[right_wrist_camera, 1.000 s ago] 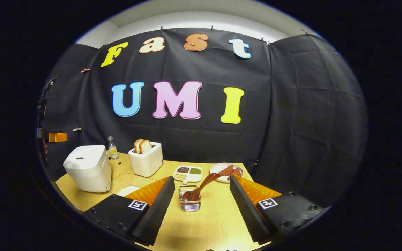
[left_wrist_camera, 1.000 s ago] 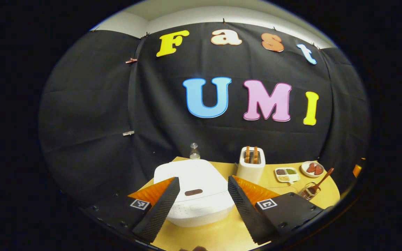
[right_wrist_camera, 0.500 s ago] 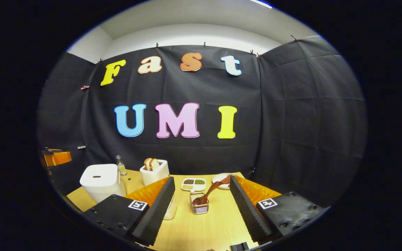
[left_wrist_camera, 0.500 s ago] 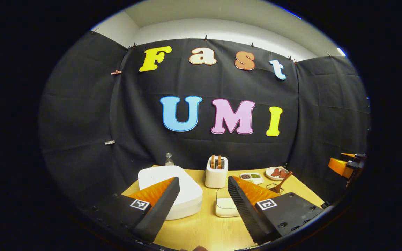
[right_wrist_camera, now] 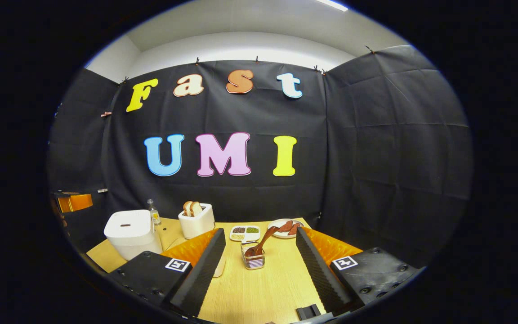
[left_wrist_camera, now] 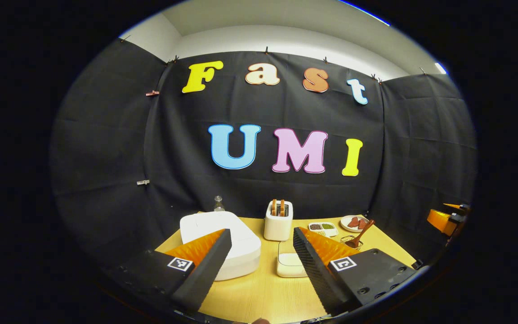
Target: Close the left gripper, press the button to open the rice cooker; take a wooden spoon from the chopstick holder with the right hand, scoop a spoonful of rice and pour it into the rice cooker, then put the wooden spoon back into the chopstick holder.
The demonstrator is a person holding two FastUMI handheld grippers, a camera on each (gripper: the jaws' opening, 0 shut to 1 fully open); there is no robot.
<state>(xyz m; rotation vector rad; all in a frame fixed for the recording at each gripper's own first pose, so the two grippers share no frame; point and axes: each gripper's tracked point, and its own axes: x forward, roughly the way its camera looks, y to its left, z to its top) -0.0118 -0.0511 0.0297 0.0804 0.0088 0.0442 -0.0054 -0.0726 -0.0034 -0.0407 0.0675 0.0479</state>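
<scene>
A: Where is the rice cooker [left_wrist_camera: 223, 243]?

B: In the left gripper view the white rice cooker sits on the yellow table [left_wrist_camera: 263, 292], a bit ahead of the left gripper [left_wrist_camera: 259, 265] and off to its left. Its lid is down. One finger hides part of its near side.

A: Is the left gripper squeezing anything?

B: No. Its two fingers stand wide apart with nothing between them but table. It hangs above the table, apart from the cooker.

A: And the wooden spoon [right_wrist_camera: 261, 240]?

B: In the right gripper view the wooden spoon stands in the little chopstick holder [right_wrist_camera: 253, 259], bowl end down, handle leaning up to the right. The holder is straight ahead of the right gripper [right_wrist_camera: 259, 267], in line with the gap between its fingers, a little farther off.

A: Is the right gripper holding it?

B: No. Its fingers are spread wide too and touch nothing.

A: What else is on the table?

B: A white toaster [right_wrist_camera: 196, 221] with bread in it, a small bottle [right_wrist_camera: 153, 213], a tray of beans [right_wrist_camera: 244, 232], a plate [right_wrist_camera: 286, 227] with red pieces, and a clear box with rice [left_wrist_camera: 289, 261] near the cooker.
</scene>
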